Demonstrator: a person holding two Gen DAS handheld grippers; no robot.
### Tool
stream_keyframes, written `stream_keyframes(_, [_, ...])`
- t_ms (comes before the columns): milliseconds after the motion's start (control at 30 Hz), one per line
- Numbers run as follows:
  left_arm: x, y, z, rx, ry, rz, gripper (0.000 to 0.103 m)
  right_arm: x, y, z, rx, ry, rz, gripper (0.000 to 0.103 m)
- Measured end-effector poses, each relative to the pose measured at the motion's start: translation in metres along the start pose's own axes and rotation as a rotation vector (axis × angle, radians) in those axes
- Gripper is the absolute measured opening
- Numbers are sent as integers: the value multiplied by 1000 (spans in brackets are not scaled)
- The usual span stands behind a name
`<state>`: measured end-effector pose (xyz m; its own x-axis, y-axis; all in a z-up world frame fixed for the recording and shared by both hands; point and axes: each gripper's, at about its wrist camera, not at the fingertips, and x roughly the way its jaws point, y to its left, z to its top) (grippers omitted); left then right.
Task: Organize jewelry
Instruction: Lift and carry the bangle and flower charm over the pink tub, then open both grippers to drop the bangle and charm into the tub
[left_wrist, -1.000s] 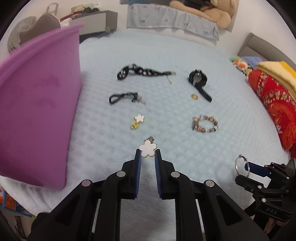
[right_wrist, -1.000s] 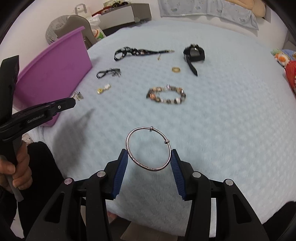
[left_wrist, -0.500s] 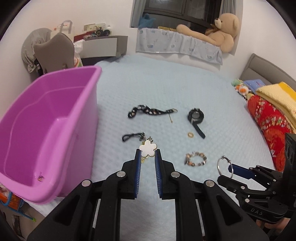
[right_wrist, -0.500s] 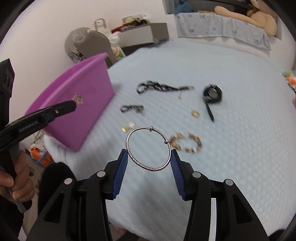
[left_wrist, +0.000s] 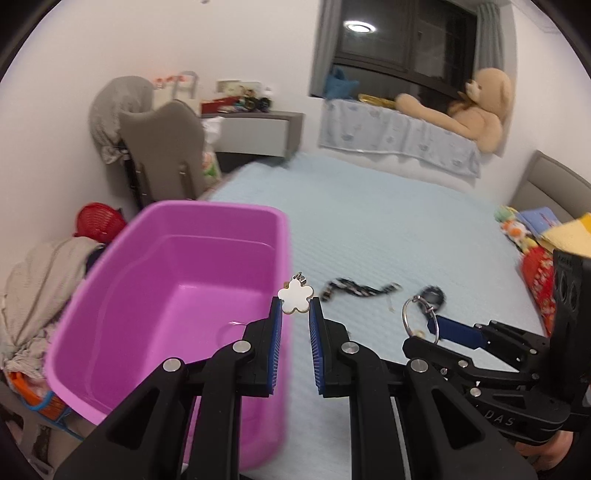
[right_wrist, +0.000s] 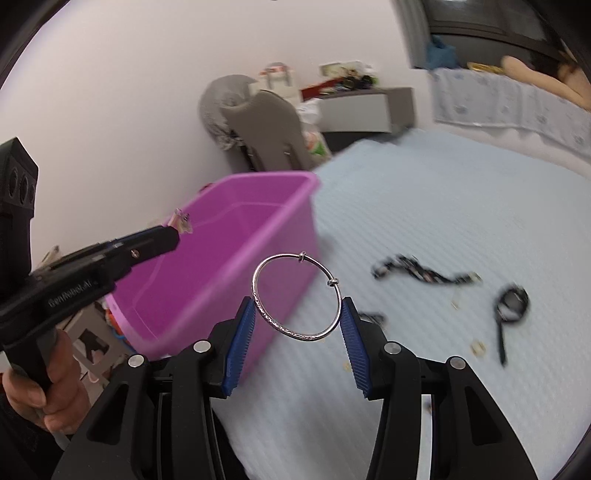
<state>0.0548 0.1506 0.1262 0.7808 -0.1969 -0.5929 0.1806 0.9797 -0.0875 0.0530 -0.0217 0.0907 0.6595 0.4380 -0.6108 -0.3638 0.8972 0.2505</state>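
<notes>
My left gripper (left_wrist: 295, 314) is shut on a white flower charm (left_wrist: 294, 300) and holds it in the air above the near right rim of the purple bin (left_wrist: 110, 302). My right gripper (right_wrist: 297, 312) is shut on a silver bangle (right_wrist: 295, 295) and holds it raised beside the purple bin (right_wrist: 207, 258). In the left wrist view the bangle (left_wrist: 419, 315) shows at right. On the light blue bed lie a black patterned strap (right_wrist: 417, 271), a black watch (right_wrist: 511, 301) and small gold pieces (right_wrist: 478, 347).
The light blue bed (left_wrist: 388, 221) stretches ahead. A grey chair (left_wrist: 162, 147) and a nightstand (left_wrist: 255, 133) stand behind the bin. A teddy bear (left_wrist: 476, 107) lies on the window sill. Red and yellow fabrics (left_wrist: 543, 273) lie at the bed's right edge.
Both grippers have risen and swung left toward the purple bin with their pieces still held. The bin's inside now fills the left of both views.
</notes>
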Motion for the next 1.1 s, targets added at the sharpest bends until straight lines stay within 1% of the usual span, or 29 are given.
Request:
stream_keyframes(100, [2,23,5,-27,-4,50,15,18,21,21,-36,3,39,46])
stream_keyframes(167, [6,40,5,-55,8,78,15,32,34,32,-61,17,61,46])
stream_keyframes(300, [20,67,-2,-92,50,137,15,71,55,47,-98,92,96,46])
stream_keyframes(467, [40,98,-14,-151,117,178,15,114,72,56,-154,176,95,46])
stream_keyframes(633, [52,114,-21,-186,151,211,15,142,86,59,-193,236,93,46])
stream_keyframes(833, [59,122,-22,-185,173,258,16,158,94,61,-230,260,66,46])
stream_keyframes(900, [61,124,-23,-186,184,281,18,162,95,63,-229,263,54,50])
stream_keyframes(933, [61,125,-24,-185,185,288,25,162,95,64,-228,261,52,56])
stream_keyframes(967, [58,125,-24,-182,181,296,38,160,96,65,-228,253,48,60])
stream_keyframes(1000, [56,125,-25,-180,174,306,49,160,95,67,-226,245,39,61])
stream_keyframes(1033, [54,124,-25,-179,165,316,65,158,94,68,-224,237,33,61])
stream_keyframes(1100, [48,124,-25,-177,146,338,67,157,92,69,-218,234,36,61])
